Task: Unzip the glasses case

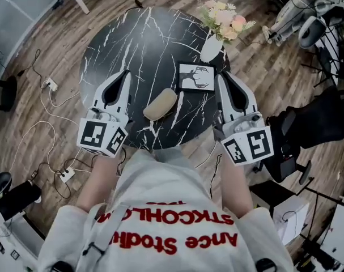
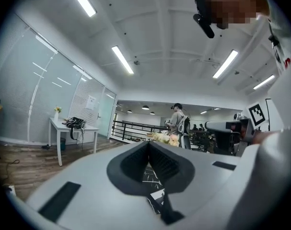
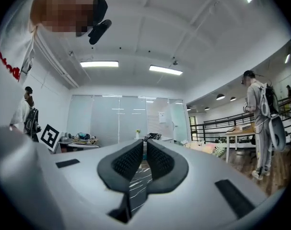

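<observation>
On surface (image 1: 132,33), round, black with white veining: glasses case (image 1: 160,103), beige, lies flat near the front edge. Its long axis runs diagonally, with the far end toward the right in head view. Zip too small to make out. Nothing touches the case.

Left tool (image 1: 125,74): held level over the left part of the surface. Its tip is left of the case and apart from it. Jaws together, nothing between them.

Right tool (image 1: 221,78): held level over the right edge of the surface. Its tip is just beside a small black-framed picture (image 1: 196,76), and the case is well to its left. Jaws closed to a hairline slit, nothing between them; only the veined surface shows past them.

The case sits between the two tools, nearer the left one.

Other items:
- White vase (image 1: 210,49) with pale flowers (image 1: 223,18) stands at the far right rim, beyond the picture.
- Wood floor (image 1: 64,38) carries white cables and a power strip (image 1: 50,85).
- Left gripper view shows a person (image 2: 176,119) standing far back in the room.
</observation>
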{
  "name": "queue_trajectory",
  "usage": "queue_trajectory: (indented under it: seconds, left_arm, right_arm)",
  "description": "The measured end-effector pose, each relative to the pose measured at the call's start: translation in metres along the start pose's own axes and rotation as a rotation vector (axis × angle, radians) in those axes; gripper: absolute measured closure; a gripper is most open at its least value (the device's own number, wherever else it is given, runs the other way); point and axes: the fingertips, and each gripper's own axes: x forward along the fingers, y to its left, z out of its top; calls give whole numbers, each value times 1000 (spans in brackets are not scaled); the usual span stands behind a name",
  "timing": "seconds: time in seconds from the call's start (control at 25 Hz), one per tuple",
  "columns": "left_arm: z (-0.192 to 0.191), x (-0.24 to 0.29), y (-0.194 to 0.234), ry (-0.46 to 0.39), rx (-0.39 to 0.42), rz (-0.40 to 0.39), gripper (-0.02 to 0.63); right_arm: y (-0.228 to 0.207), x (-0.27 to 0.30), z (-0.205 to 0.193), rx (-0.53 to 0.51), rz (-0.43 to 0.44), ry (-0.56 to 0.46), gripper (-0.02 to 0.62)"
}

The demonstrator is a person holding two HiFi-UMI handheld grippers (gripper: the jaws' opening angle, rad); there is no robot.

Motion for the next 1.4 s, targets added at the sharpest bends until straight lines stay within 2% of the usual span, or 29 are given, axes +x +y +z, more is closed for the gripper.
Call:
queue_trajectory:
  seconds: [0.2,0.36,0.48,0.64,0.88,0.96,1.0,1.08,1.24,1.4]
  left_arm:
    - [-22,26,1,35,-11,60,597]
    - [-46,38,2,83,-22,32,597]
    - [-70,49,5,142,-26,-7,597]
    - [-121,57,6,246,-15,-62,597]
    - [-193,64,1,416,-64,-156,597]
    - [-215,66,-3,477,-75,-198,597]
    - [-226,67,-6,507,-86,-220,597]
    - [-246,67,-11,568,-109,-261,591]
    - [-289,60,-21,708,-127,-329,513]
    - [-317,50,-28,826,-176,-363,456]
  right_arm:
    - [-30,23,-35,29,84,79,577]
    - [-37,38,-70,41,135,168,578]
    - [-40,51,-109,-25,171,292,578]
    - [-36,60,-178,-106,243,490,578]
    - [-26,54,-283,-83,354,774,577]
    - [-23,47,-316,-107,410,893,550]
    - [-20,44,-330,-134,451,943,507]
    - [-11,38,-354,-232,548,1027,474]
    - [0,34,-393,-493,706,1126,474]
    - [11,31,-414,-639,865,1180,474]
